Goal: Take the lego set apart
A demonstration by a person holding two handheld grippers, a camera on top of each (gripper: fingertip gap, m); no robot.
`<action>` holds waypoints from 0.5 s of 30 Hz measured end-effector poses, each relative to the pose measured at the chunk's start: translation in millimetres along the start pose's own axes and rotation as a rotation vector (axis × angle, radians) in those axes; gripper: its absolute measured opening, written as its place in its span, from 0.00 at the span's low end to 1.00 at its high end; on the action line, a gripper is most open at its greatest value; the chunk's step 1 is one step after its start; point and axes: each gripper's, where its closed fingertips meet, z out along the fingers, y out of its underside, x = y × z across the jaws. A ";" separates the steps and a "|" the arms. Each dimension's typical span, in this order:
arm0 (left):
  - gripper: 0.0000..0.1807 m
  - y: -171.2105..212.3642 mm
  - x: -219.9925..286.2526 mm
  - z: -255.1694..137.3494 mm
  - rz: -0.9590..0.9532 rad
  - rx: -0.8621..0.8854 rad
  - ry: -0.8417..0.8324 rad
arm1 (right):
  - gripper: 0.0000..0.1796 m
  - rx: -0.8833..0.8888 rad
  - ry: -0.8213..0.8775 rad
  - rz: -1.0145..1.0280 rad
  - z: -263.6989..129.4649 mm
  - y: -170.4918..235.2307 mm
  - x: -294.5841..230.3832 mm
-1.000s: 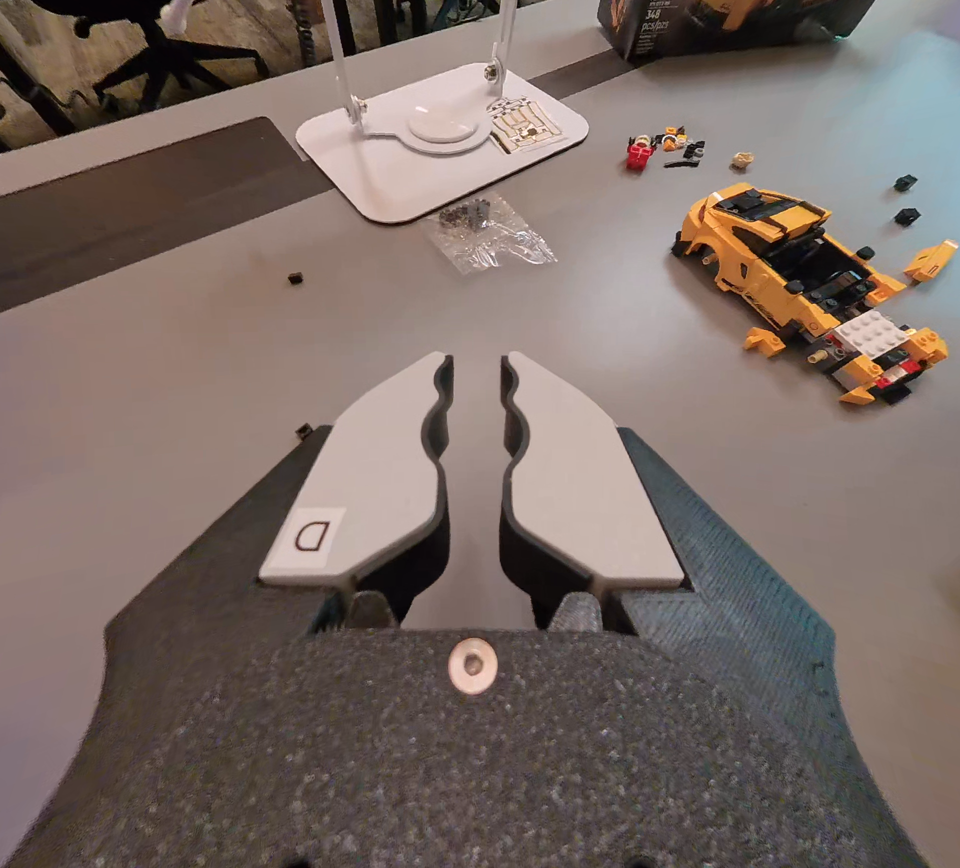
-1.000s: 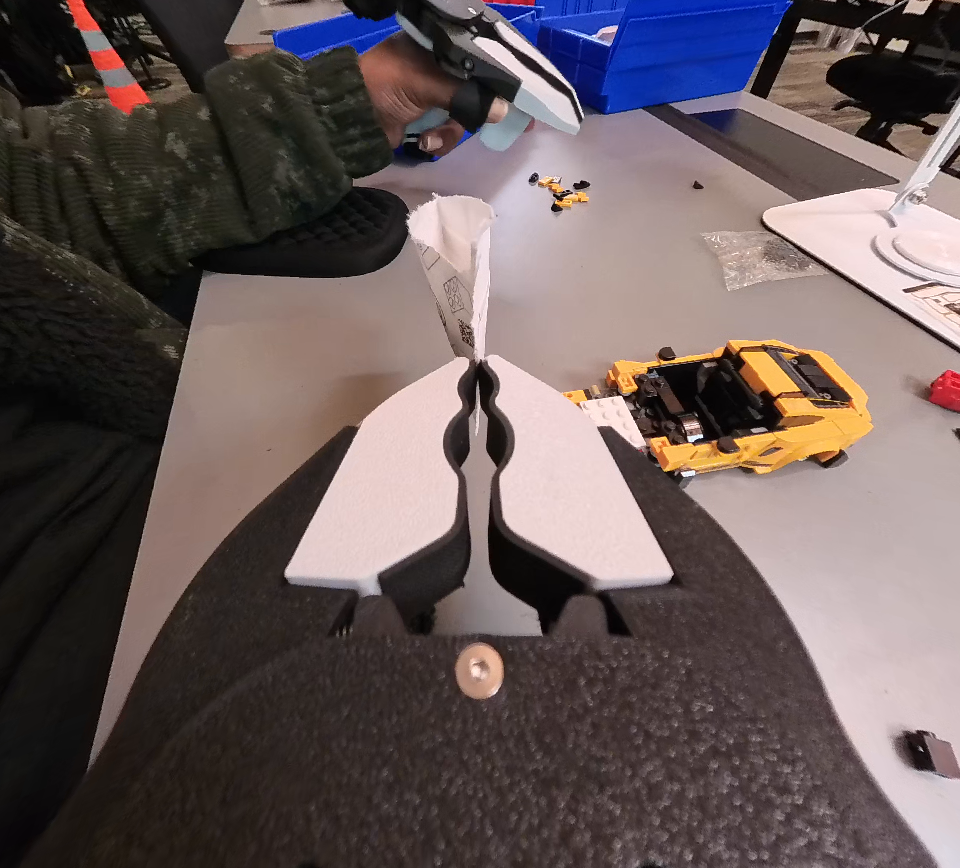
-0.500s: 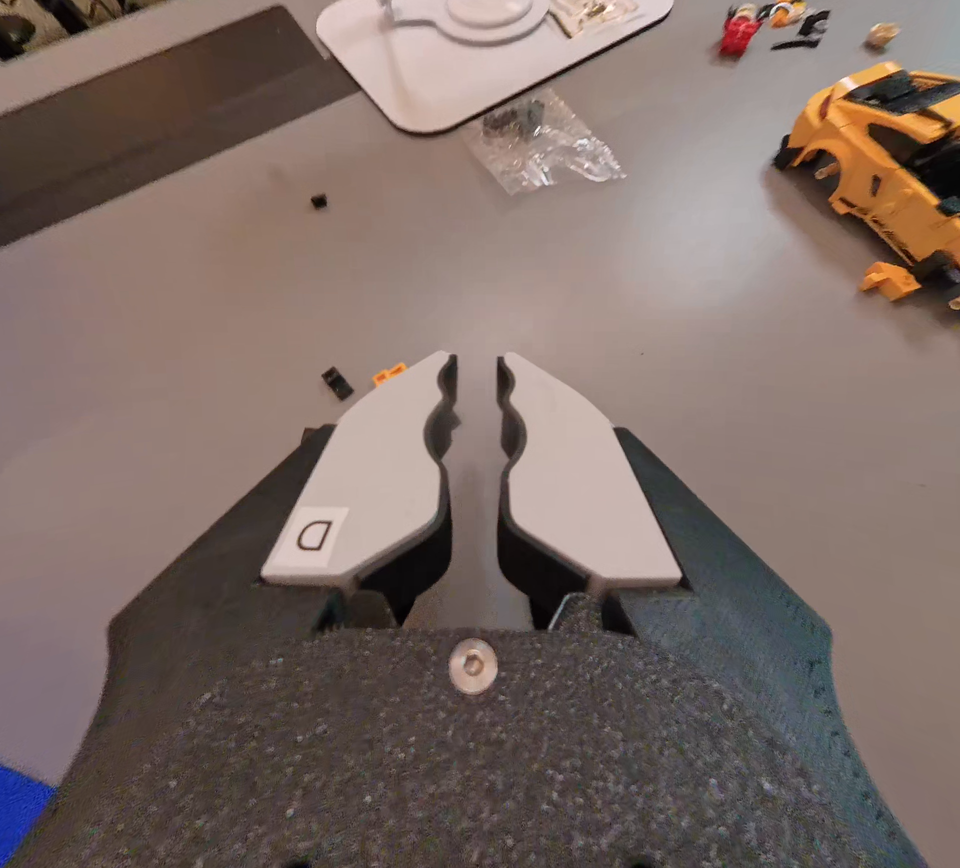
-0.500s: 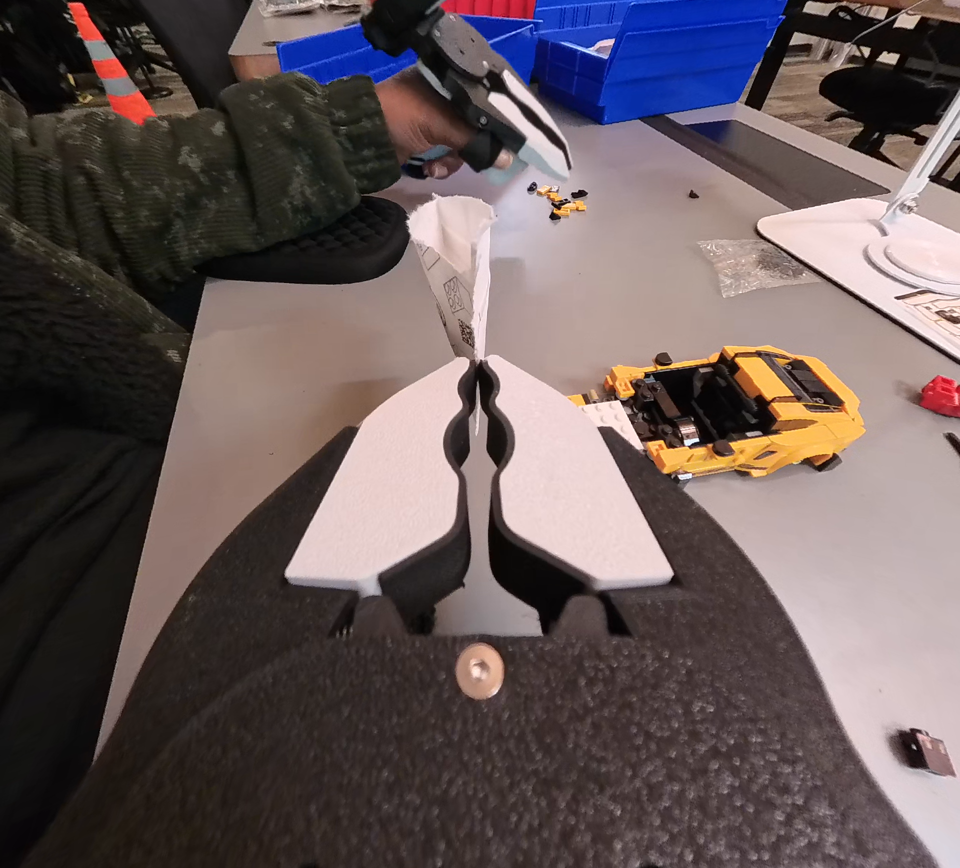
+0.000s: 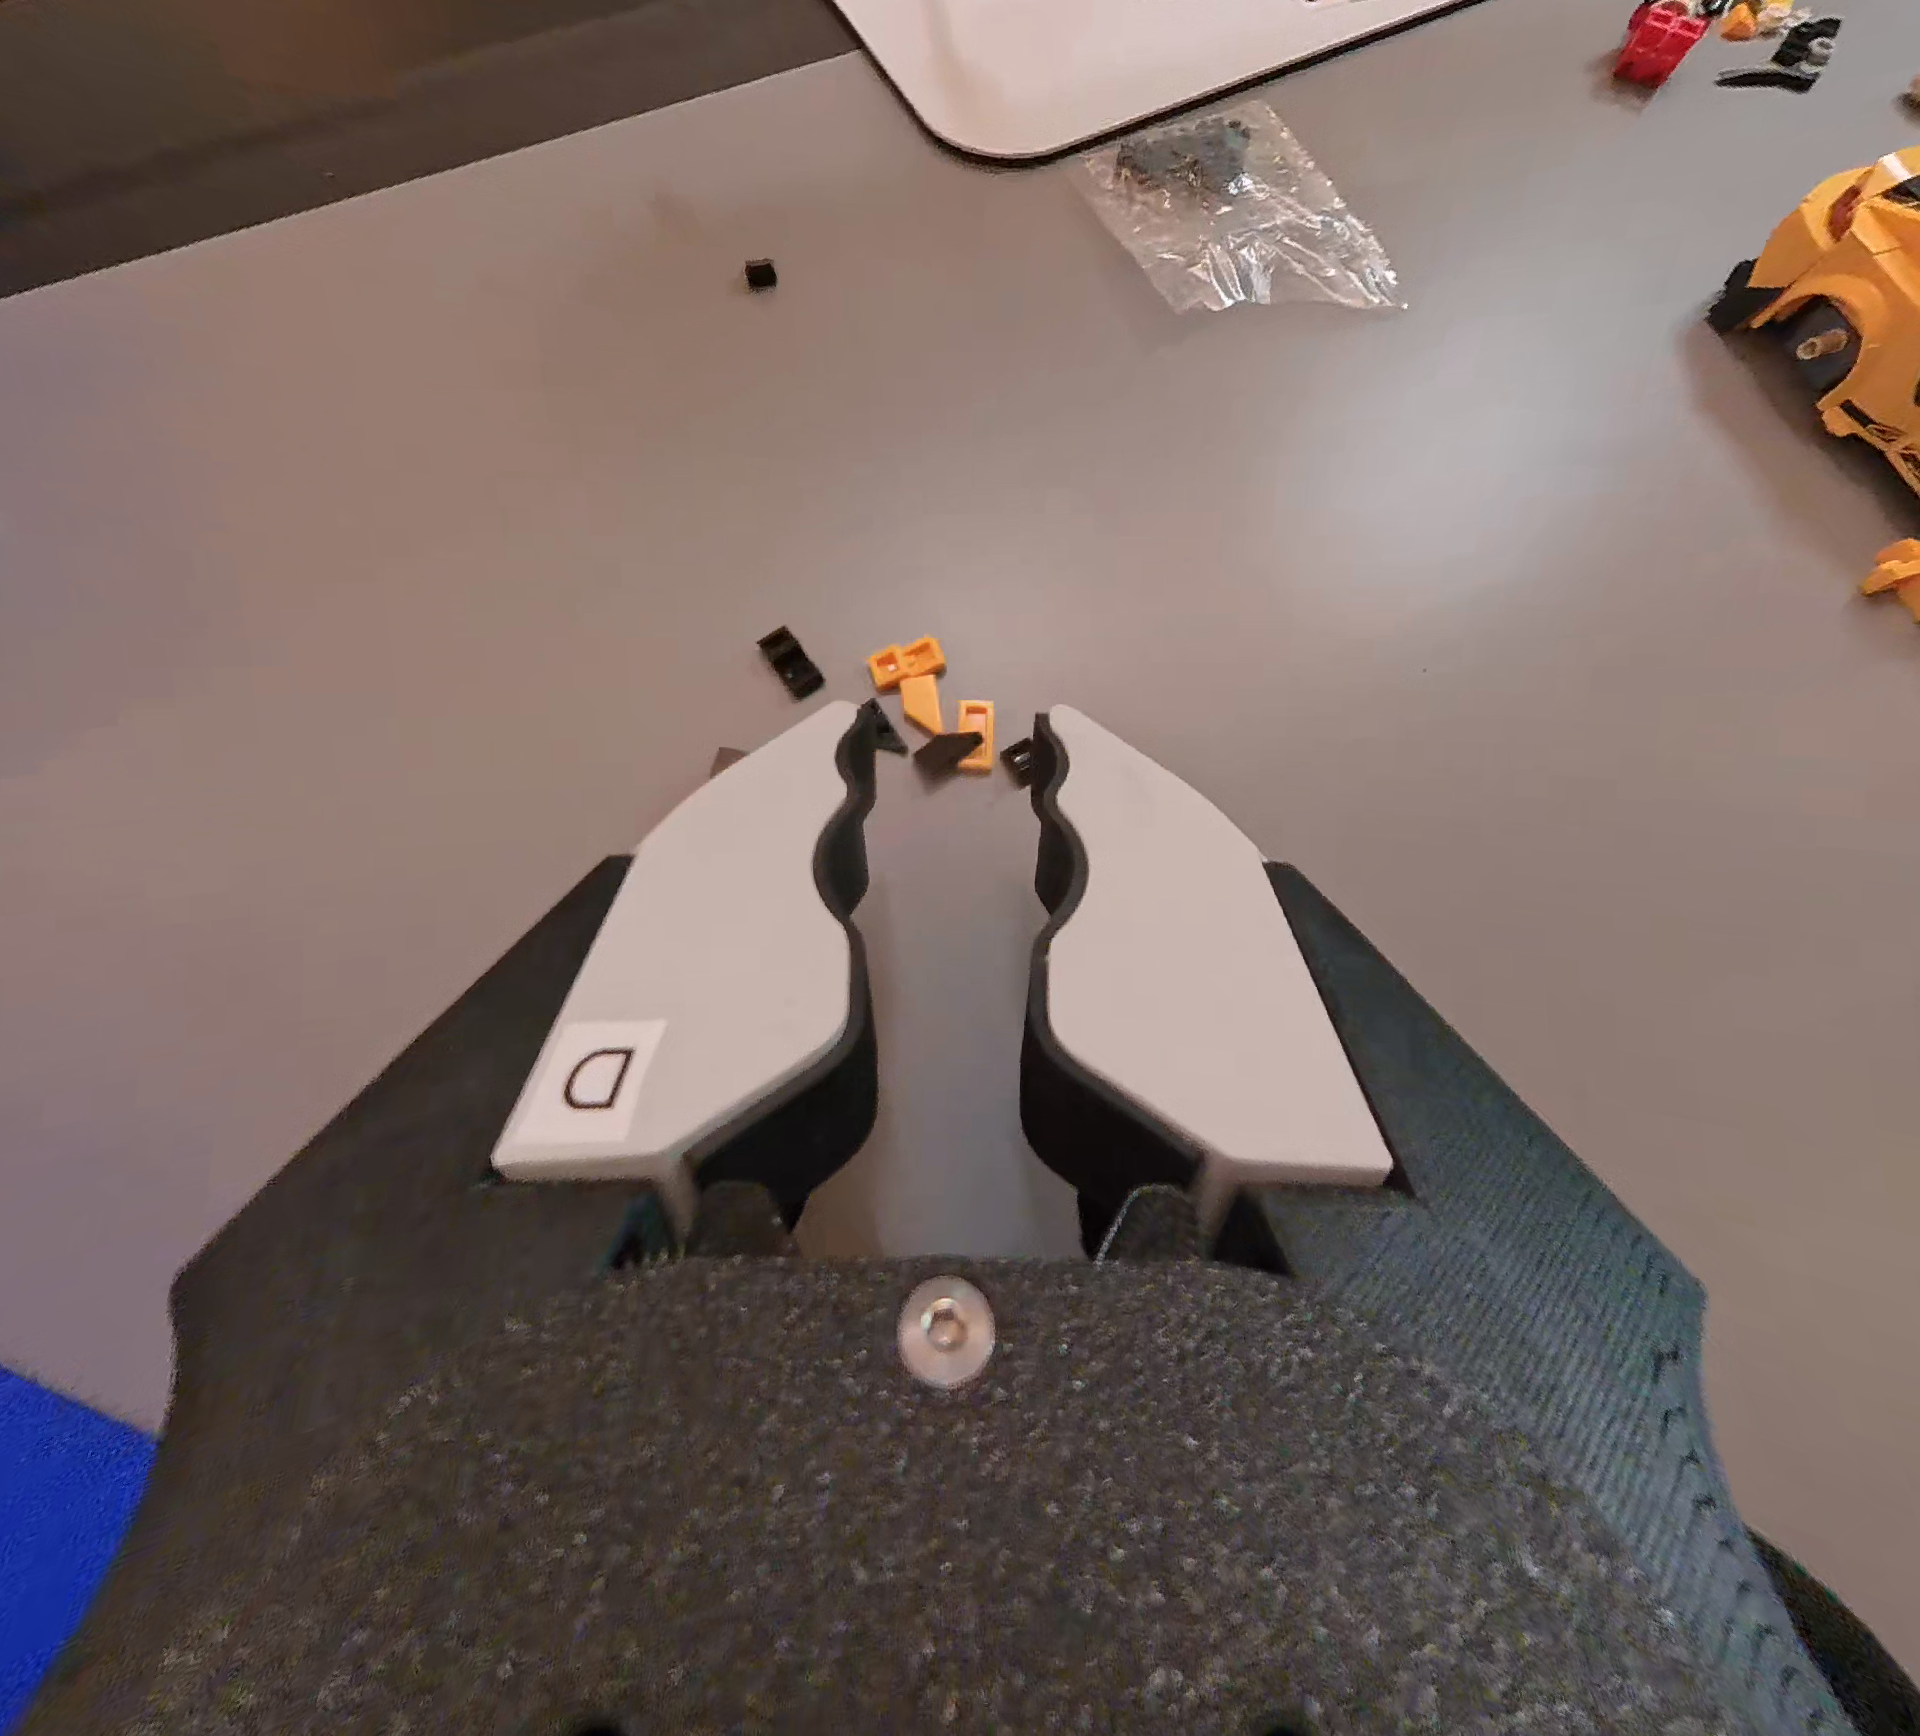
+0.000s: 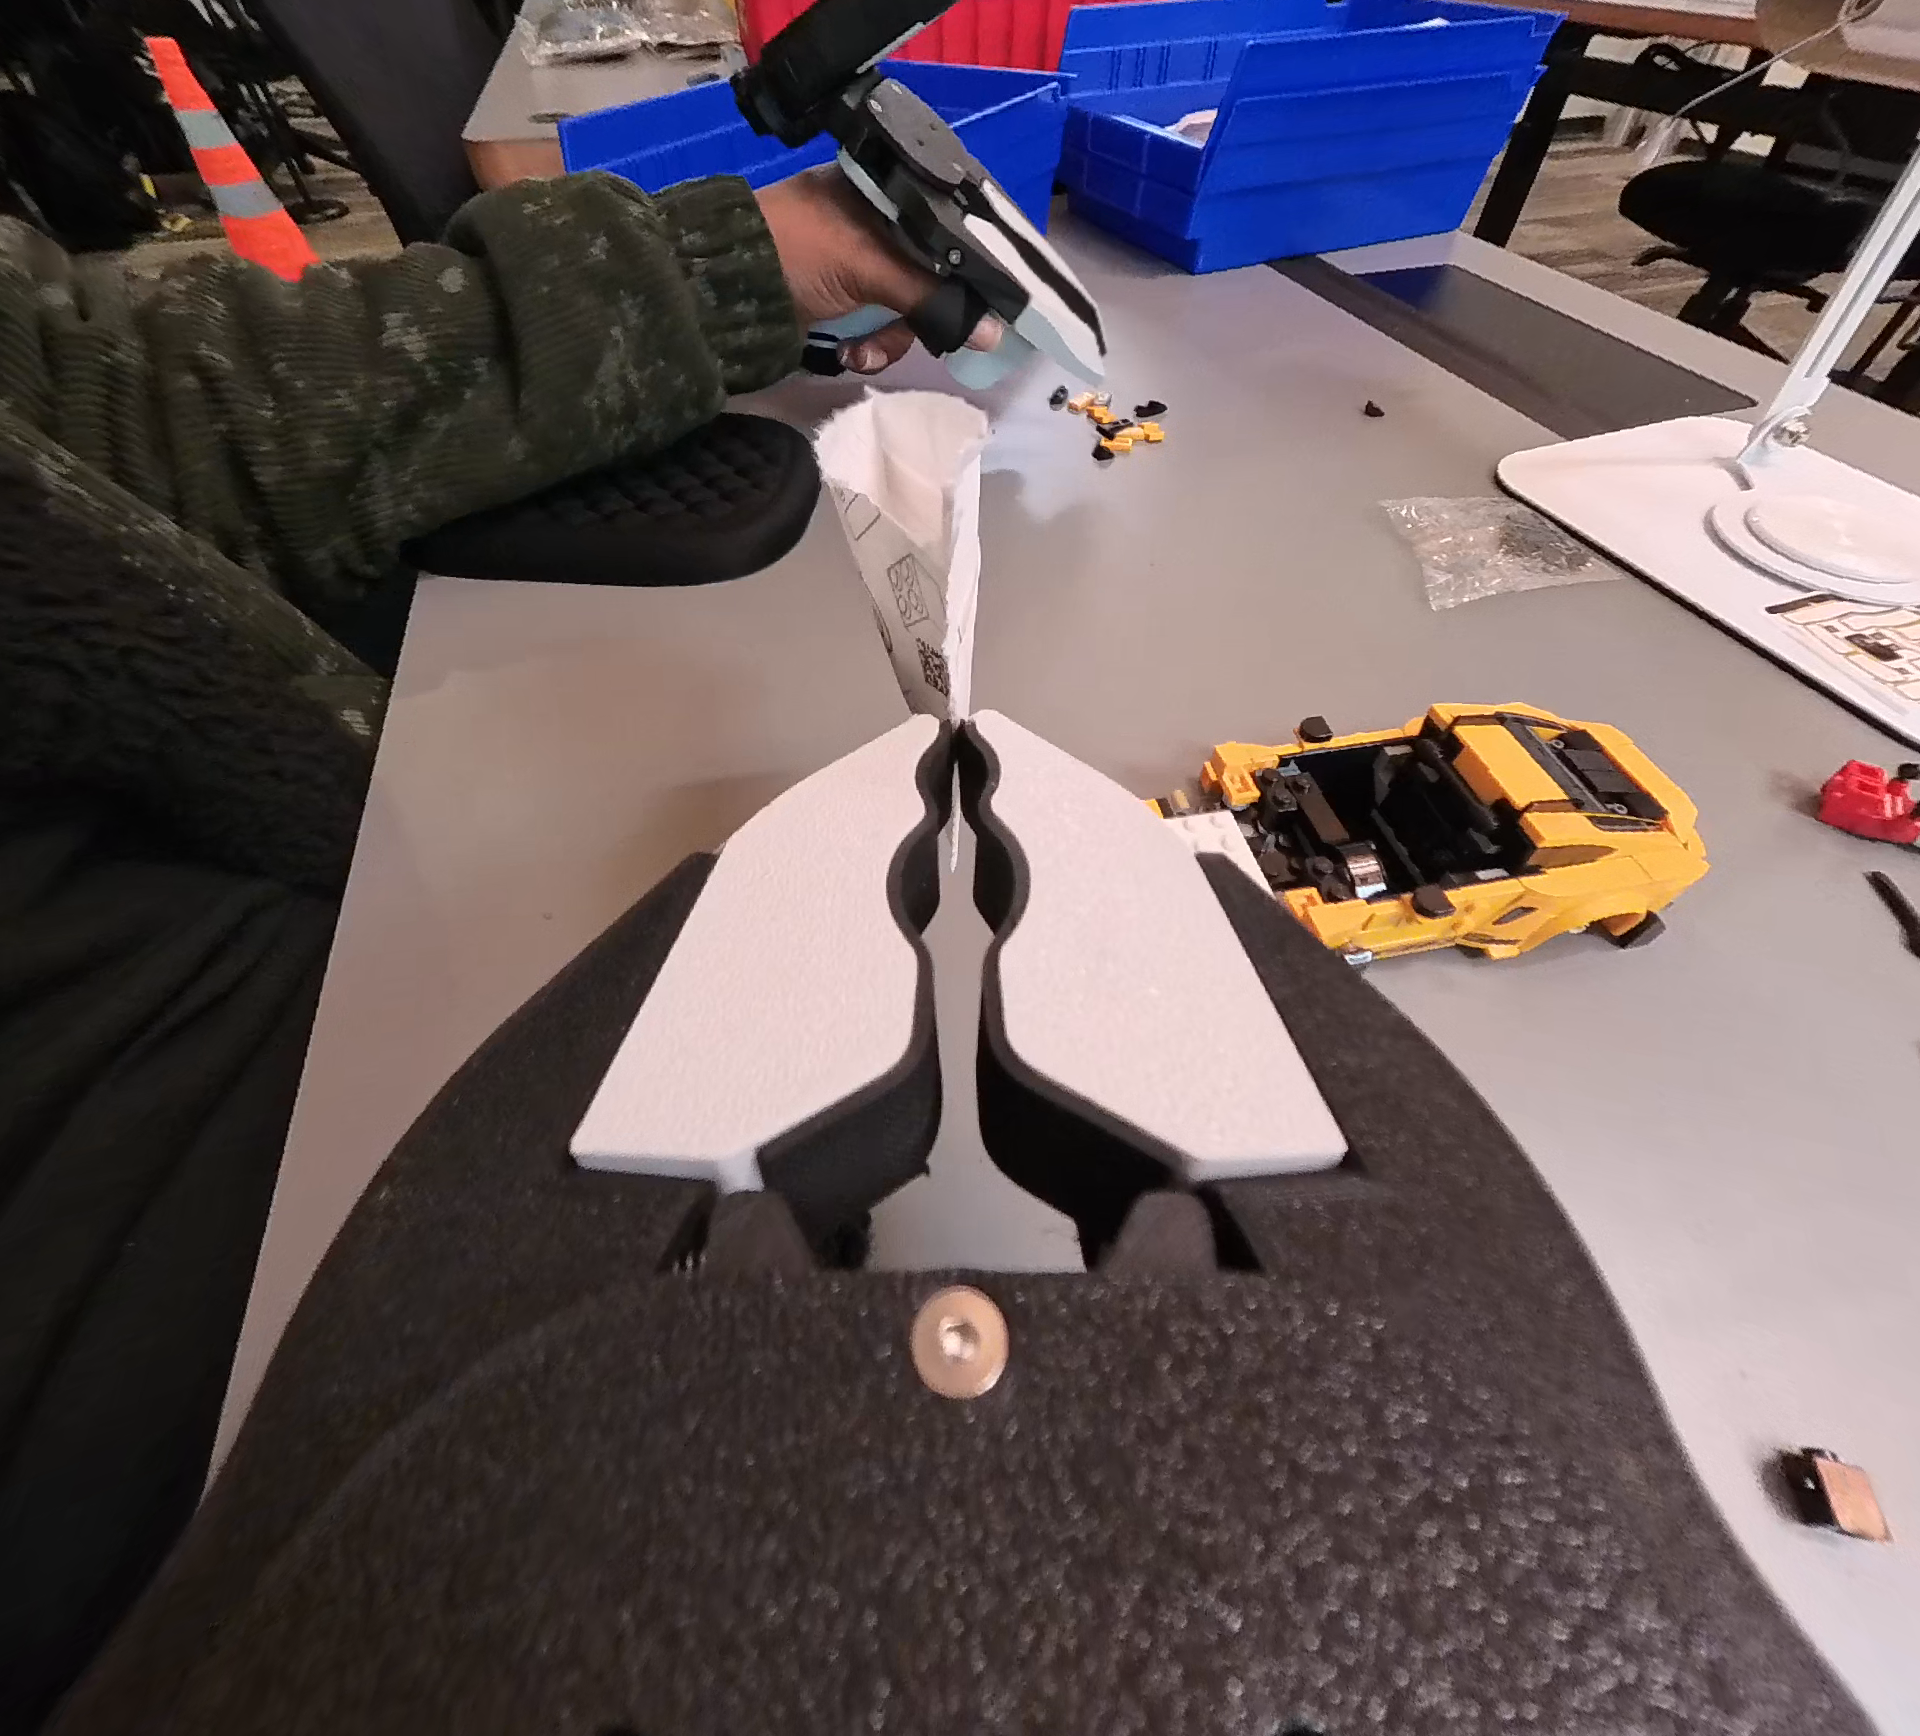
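Toward the left edge of the grey bench [image 6: 582, 751], in the right wrist view, a sleeved arm [image 6: 416, 367] rests on a black padded armrest [image 6: 644, 502] and its hand [image 6: 831, 273] holds the left gripper [image 5: 954, 730] tilted down, just above a small heap of loose orange and black lego pieces [image 5: 925, 699]. The left wrist view shows its jaws parted with nothing between them — the pieces lie just off the fingertips, a black one beside each tip. A lone black stud [image 5: 762, 274] sits farther out.

Right of that, the right gripper [image 6: 957, 730] is clenched on the lower corner of a white paper bag [image 6: 914, 533], which stands up open from the fingertips.

Farther right, the yellow lego car [image 6: 1455, 834] rests on the bench mid-surface — roof off, black interior exposed, a white plate at its near end. Beyond it lie a clear plastic bag [image 6: 1486, 543] and a white lamp base [image 6: 1714, 502] toward the far right edge, with a red piece [image 6: 1870, 803] at the right border.
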 end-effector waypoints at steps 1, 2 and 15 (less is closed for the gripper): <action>0.16 1.1 -1.3 -1.2 0.002 -0.002 0.006 | 0.00 0.001 -0.002 0.001 0.1 -0.1 -0.2; 0.16 2.0 -2.1 -2.3 0.002 -0.003 0.013 | 0.00 -0.002 -0.003 0.003 0.6 0.7 -0.3; 0.12 30.3 18.1 19.3 0.049 -0.166 0.080 | 0.00 -0.013 -0.006 0.007 1.5 3.4 -0.4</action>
